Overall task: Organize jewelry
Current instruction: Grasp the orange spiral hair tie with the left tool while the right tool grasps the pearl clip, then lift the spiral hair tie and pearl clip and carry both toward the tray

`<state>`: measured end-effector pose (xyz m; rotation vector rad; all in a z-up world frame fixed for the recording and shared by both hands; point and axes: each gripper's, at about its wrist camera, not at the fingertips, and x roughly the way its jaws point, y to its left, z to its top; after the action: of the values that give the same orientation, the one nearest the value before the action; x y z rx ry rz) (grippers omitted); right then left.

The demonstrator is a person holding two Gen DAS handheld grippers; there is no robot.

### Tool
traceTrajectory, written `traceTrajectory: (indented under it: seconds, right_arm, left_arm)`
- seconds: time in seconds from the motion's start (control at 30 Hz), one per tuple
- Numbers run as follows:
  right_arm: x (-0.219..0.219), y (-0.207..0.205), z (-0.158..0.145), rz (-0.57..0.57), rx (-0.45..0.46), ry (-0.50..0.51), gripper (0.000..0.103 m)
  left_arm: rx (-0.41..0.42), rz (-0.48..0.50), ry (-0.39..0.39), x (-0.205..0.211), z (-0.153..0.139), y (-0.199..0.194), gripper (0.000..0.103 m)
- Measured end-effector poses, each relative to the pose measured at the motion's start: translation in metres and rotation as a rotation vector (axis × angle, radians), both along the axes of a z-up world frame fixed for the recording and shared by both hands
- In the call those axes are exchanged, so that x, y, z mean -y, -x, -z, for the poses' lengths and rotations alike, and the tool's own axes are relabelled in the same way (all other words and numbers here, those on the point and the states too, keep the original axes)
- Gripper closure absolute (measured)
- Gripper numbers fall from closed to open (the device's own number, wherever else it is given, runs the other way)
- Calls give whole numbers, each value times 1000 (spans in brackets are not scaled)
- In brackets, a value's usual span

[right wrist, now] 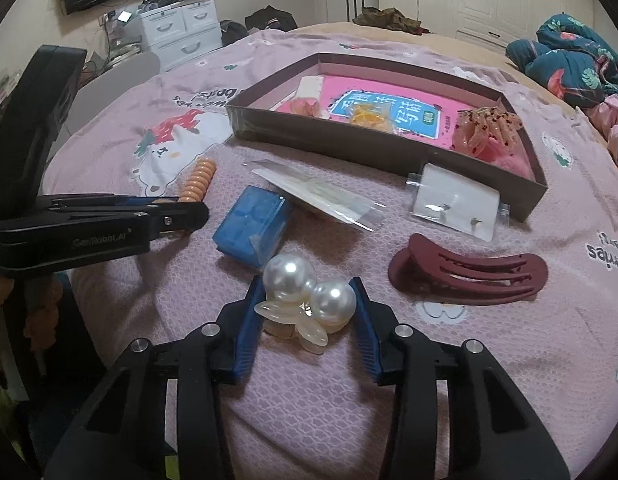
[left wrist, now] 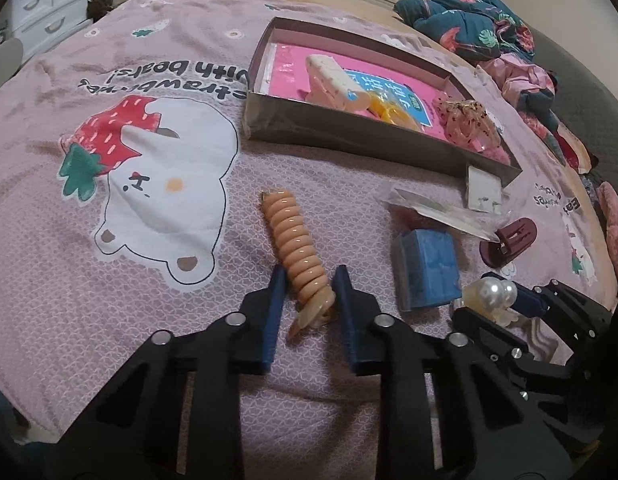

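A peach spiral hair tie [left wrist: 295, 248] lies on the pink bedspread, its near end between the fingers of my left gripper [left wrist: 309, 280], which is open around it. My right gripper [right wrist: 307, 292] is open around a pearl hair clip [right wrist: 305, 292], which lies on the bed; its pads sit close on both sides. The clip also shows in the left wrist view [left wrist: 491, 294]. A brown tray [right wrist: 349, 144] at the back holds a cream clip [left wrist: 333, 76], an orange item [right wrist: 367, 118] and a speckled pink claw clip [right wrist: 485, 132].
On the bed lie a blue box [right wrist: 251, 226], a clear packet [right wrist: 321, 196], an earring card [right wrist: 455, 200] leaning on the tray, and a maroon hair clip [right wrist: 469, 272]. A floral quilt [right wrist: 577, 64] is heaped at the right. White drawers [right wrist: 181, 28] stand beyond the bed.
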<state>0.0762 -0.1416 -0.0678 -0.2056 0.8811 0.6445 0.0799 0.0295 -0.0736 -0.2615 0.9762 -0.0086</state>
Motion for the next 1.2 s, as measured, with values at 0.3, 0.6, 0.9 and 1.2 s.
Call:
traceTrajectory:
  seconds: [0.3,0.6,0.9,1.2]
  right_arm:
    - [20,-3,-7,43,8,5,62]
    - [36,-2,-18,71,19,-5,62]
    - [51,-2,-37,104,45,-38,62]
    - [68,-7,-50,142,72,-61,62]
  left_arm:
    - [30,6,22,-1,-6,8,89]
    - [69,3,25,-2,-21,19,89]
    - [118,-1,28,-2,-42,22,89]
    - [147,26,20,13,-59,12,89]
